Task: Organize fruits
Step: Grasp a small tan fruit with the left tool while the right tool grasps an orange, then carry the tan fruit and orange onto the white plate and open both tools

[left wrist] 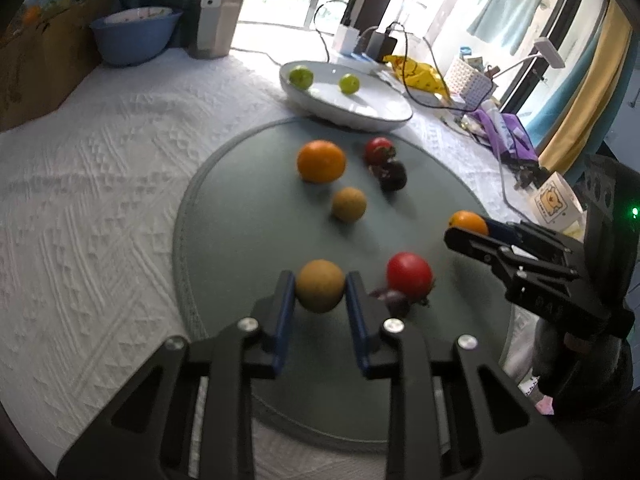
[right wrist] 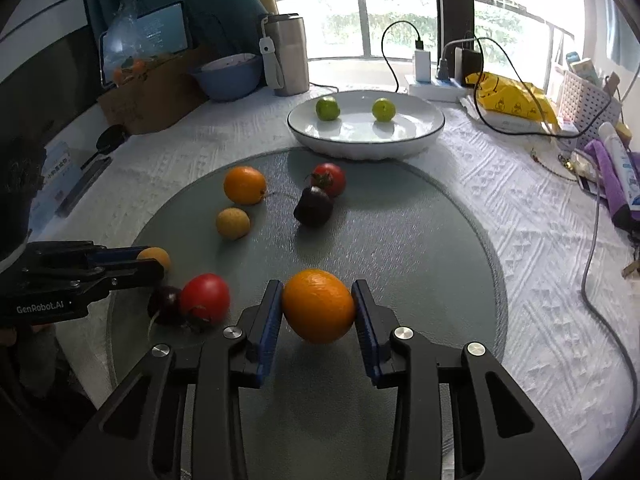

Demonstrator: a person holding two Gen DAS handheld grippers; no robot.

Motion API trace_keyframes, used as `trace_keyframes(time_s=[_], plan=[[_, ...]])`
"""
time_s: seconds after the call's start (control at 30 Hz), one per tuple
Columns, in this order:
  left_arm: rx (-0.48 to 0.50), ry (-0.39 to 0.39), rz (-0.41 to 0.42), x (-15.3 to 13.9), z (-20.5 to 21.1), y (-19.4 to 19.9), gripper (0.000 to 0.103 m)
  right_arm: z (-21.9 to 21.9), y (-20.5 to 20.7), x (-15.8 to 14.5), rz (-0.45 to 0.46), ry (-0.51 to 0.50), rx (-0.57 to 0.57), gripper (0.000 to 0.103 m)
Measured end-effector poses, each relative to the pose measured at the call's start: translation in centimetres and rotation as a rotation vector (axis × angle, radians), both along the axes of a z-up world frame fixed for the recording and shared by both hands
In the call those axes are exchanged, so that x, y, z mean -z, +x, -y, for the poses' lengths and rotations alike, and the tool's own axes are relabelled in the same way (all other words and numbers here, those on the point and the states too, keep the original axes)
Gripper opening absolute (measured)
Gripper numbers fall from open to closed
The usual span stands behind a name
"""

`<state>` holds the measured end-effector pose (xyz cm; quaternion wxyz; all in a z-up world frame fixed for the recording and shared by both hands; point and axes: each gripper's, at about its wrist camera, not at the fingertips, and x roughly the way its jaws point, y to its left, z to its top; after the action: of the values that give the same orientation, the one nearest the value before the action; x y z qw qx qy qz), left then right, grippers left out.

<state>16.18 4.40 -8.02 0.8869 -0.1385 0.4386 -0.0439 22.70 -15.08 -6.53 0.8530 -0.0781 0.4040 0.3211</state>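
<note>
My left gripper (left wrist: 320, 286) is shut on a tan round fruit (left wrist: 320, 285), held just above the grey round mat (left wrist: 240, 232). My right gripper (right wrist: 318, 306) is shut on an orange (right wrist: 318, 305), also just above the mat (right wrist: 400, 248). Loose on the mat lie another orange (right wrist: 244, 185), a tan fruit (right wrist: 233, 223), two red tomatoes (right wrist: 330, 178) (right wrist: 205, 298) and two dark purple fruits (right wrist: 313, 207) (right wrist: 166, 305). The white plate (right wrist: 416, 136) behind the mat holds two green limes (right wrist: 327, 108) (right wrist: 383, 110).
A blue bowl (right wrist: 230, 76), a steel tumbler (right wrist: 286, 54) and a cardboard box (right wrist: 152, 96) stand at the back left. A power strip with chargers (right wrist: 436, 84), cables, a yellow bag (right wrist: 516, 98) and a white basket (right wrist: 586, 102) crowd the back right.
</note>
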Motion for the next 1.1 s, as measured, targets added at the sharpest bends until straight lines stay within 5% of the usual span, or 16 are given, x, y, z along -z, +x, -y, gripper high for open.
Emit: trace_keyframes(time_s=[1.1], plan=[[0.043,0.099,0.163,-5.8,0.1,8.2,0.027,0.2,8.1,-4.6,0.124,0.071,-0.015,0.037]])
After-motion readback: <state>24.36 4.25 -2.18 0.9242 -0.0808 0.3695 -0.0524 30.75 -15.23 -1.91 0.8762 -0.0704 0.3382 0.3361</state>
